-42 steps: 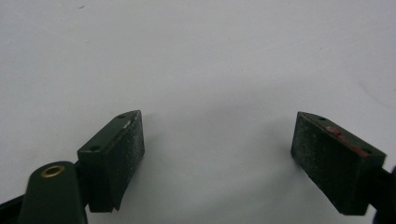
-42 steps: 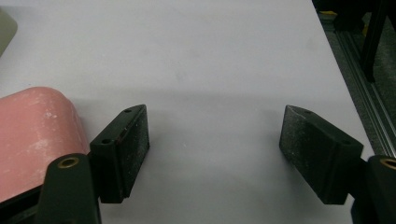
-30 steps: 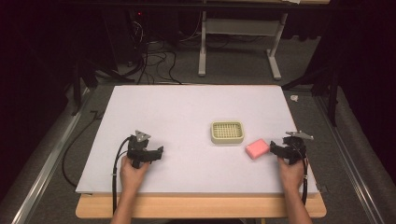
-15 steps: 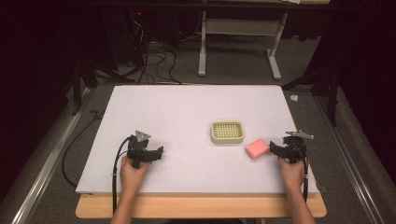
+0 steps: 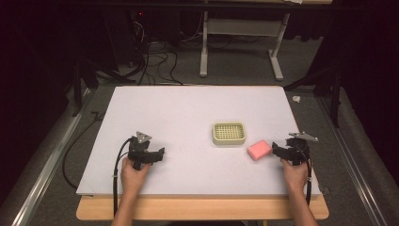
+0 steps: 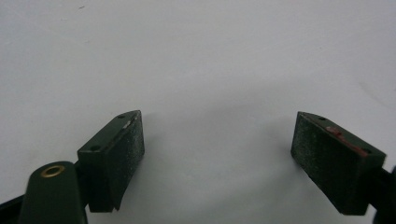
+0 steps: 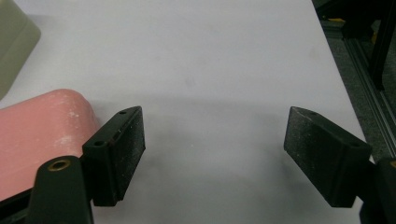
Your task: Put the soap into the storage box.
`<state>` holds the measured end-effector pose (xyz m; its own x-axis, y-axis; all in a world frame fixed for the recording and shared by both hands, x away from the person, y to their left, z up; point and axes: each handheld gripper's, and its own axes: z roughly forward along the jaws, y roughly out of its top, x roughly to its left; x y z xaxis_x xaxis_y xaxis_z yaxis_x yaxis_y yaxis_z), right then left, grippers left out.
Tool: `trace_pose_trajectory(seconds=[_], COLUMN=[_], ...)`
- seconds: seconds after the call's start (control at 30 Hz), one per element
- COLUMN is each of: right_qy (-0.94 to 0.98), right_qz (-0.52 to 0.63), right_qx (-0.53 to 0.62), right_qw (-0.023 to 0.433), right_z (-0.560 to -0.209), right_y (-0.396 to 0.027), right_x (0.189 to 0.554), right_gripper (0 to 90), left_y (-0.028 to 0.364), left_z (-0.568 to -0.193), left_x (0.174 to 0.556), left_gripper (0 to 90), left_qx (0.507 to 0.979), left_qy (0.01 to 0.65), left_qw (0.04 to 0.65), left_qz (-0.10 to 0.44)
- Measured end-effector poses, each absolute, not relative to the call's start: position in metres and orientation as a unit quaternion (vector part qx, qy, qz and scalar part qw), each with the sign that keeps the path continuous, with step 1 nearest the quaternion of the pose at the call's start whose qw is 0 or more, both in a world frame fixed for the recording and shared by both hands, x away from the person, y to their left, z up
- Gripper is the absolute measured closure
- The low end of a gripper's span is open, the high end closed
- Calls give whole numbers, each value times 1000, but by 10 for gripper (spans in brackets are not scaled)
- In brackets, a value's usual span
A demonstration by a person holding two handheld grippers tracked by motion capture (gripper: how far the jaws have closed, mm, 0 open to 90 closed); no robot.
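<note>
High view: we see a white table (image 5: 188, 113) with a wooden lip along its near edge. The left gripper (image 5: 149, 155) rests near the near-left corner, with broad bare surface ahead of it and to both sides. The right gripper (image 5: 284, 151) sits close to the table's right edge, just beside a pink sponge (image 5: 259, 149); whether the two touch we cannot tell. A cream slotted tray (image 5: 228, 133) lies just beyond the sponge, apart from it, right of centre.

Left gripper view: we see the left gripper (image 6: 217, 149) with jaws spread wide over bare white surface, nothing between them.

Right gripper view: the right gripper (image 7: 212, 149) likewise stands with jaws wide apart and empty. Here we see the sponge (image 7: 42, 135) lying outside the near jaw, the tray's corner (image 7: 14, 42) beyond it, and the table's edge with dark framing (image 7: 364, 51) beside the far jaw.
</note>
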<state>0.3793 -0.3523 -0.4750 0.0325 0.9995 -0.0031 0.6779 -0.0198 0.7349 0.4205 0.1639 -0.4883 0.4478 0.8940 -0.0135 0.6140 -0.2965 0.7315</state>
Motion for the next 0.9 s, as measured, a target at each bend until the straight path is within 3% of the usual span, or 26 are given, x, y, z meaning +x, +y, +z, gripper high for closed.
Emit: trace_pose_trajectory(seconds=[0.9], right_qy=[663], right_qz=[327], right_qx=[609], right_qw=[288], right_z=[-457], right_y=[-346], right_x=[349], right_gripper=[155], left_y=[164], left_z=[-488], left_x=[421], left_gripper=[178], left_qx=[779], left_qy=[484], left_qw=[343], left_qz=[204])
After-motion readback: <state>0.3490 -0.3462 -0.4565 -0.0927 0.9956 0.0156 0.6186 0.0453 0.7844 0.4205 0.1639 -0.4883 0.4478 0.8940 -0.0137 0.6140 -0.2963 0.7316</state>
